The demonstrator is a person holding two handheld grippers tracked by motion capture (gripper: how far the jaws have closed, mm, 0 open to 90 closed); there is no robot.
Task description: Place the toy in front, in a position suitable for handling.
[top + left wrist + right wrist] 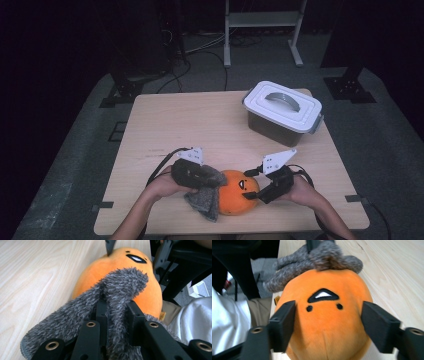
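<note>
At the table's near edge, left gripper (202, 177) clamps the grey fuzzy cloth (117, 290); right gripper (252, 185), jaws apart, straddles the orange plush (324, 325), pads touching.

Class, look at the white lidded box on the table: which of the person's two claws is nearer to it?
Right. The right claw straddles the orange plush, below the white lidded box. The left claw pinches the grey fuzzy part, farther left.
</note>
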